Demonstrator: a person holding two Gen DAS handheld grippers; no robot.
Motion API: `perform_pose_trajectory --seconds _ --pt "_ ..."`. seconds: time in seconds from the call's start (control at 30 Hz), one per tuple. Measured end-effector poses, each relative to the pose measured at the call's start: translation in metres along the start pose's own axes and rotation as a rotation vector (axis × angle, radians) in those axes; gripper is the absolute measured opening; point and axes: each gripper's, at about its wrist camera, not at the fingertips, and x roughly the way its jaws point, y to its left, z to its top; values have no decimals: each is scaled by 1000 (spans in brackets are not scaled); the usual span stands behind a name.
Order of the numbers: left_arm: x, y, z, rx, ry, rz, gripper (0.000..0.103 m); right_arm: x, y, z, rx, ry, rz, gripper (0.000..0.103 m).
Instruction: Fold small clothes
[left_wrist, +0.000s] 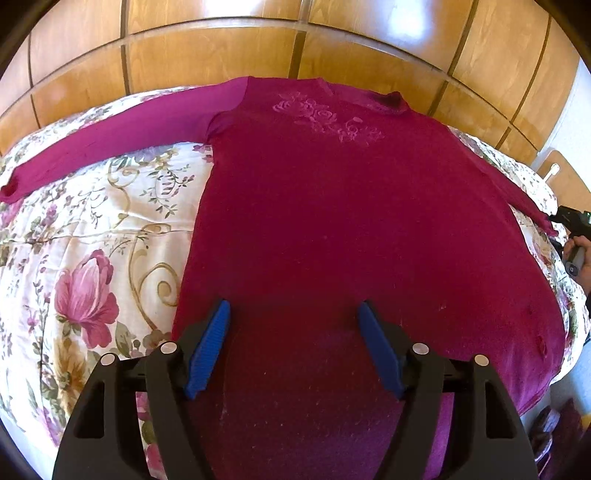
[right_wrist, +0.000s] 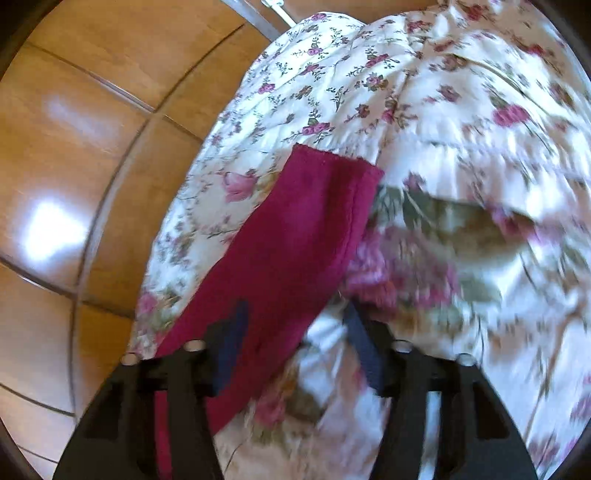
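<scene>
— Where is the sweater (left_wrist: 332, 206) lying right now?

— It is lying flat, front up, on the floral bedspread (left_wrist: 92, 229), neck toward the wooden wall panels (left_wrist: 221, 48) and hem toward the left gripper (left_wrist: 293, 314). Its long axis is running straight away from that gripper.

— And those jaws?

— They are standing spread over the hem end of the body, with nothing pinched between the blue pads (left_wrist: 210, 347). The cloth is passing under them; whether they are resting on it I cannot tell.

— What about the right gripper (right_wrist: 291, 317)?

— It is hovering at the right sleeve (right_wrist: 295, 229), which is running away from it at a slant toward the upper right, cuff at the far end. The picture is blurred, but its jaws are looking parted, with a gap showing between them. The sleeve is crossing the left finger rather than sitting in that gap, so I judge nothing is gripped.

— So which hand is nearer that sleeve?

— The right one, clearly. The left view is showing the whole garment, both sleeves stretched outward, and the person's hand (left_wrist: 581, 258) at the far right edge. The right view is showing only the cuff end.
</scene>
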Motion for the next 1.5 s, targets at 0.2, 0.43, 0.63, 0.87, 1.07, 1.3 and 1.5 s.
perform_pose_trajectory --seconds 0.2,0.43,0.63,0.87,1.07,1.3,1.5 --pt "0 0 4 5 20 -1 71 -17 41 -5 -167 -21 53 6" --pt "-8 8 11 -53 4 -60 71 -51 177 -76 -524 34 329 6" --pt "-17 15 20 -93 -29 -111 71 -56 273 -193 -774 172 507 6" --pt "-18 23 36 -127 -53 -161 71 -30 331 -336 -958 407 587 7" --pt "-14 37 63 -187 -74 -211 71 -39 327 -375 -960 466 626 84" --pt "13 38 110 -221 -81 -253 71 -61 254 -332 -928 447 564 84" --pt "55 25 150 -213 -36 -270 69 -68 168 -277 -806 426 430 85"
